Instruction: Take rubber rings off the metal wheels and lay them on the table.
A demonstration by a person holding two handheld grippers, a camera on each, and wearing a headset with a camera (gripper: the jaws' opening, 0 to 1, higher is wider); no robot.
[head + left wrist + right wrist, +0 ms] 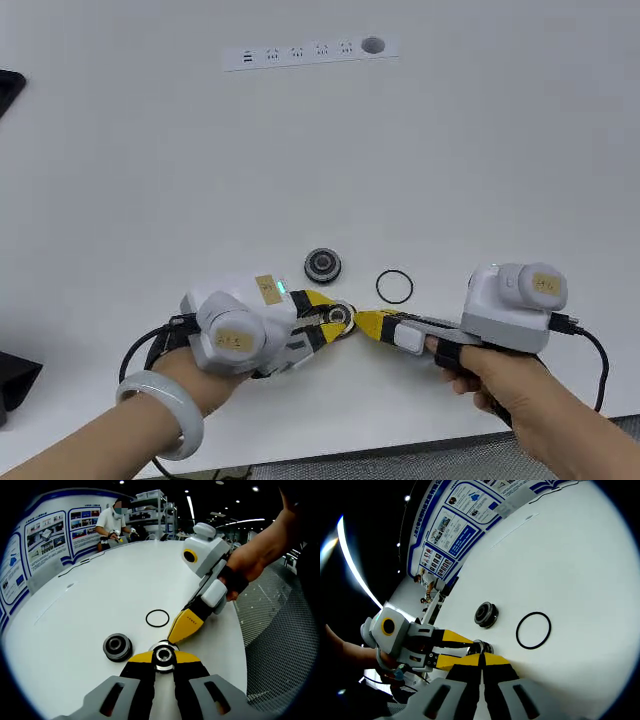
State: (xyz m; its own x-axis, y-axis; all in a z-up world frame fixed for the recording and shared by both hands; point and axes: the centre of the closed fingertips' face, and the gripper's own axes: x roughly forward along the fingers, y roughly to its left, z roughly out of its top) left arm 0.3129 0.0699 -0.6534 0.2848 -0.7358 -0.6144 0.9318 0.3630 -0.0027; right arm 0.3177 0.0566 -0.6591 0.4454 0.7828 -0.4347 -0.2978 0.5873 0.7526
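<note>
My left gripper [163, 661] is shut on a small metal wheel [164, 654], held just above the white table [450, 180]. In the head view that held wheel [341, 317] sits between the left gripper [330, 320] and the right gripper [362, 322]. The right gripper [480, 659] has its yellow jaws together, their tips touching the wheel's rim [480, 647]; whether they pinch a rubber ring I cannot tell. A second wheel [323, 265] with a dark ring lies on the table behind. A loose black rubber ring [394, 286] lies flat to its right.
A white power strip [310, 52] lies at the far side of the table. Dark objects sit at the left edge [10, 85] and lower left [15, 380]. The near table edge runs just under my hands. A person [111, 522] stands far off.
</note>
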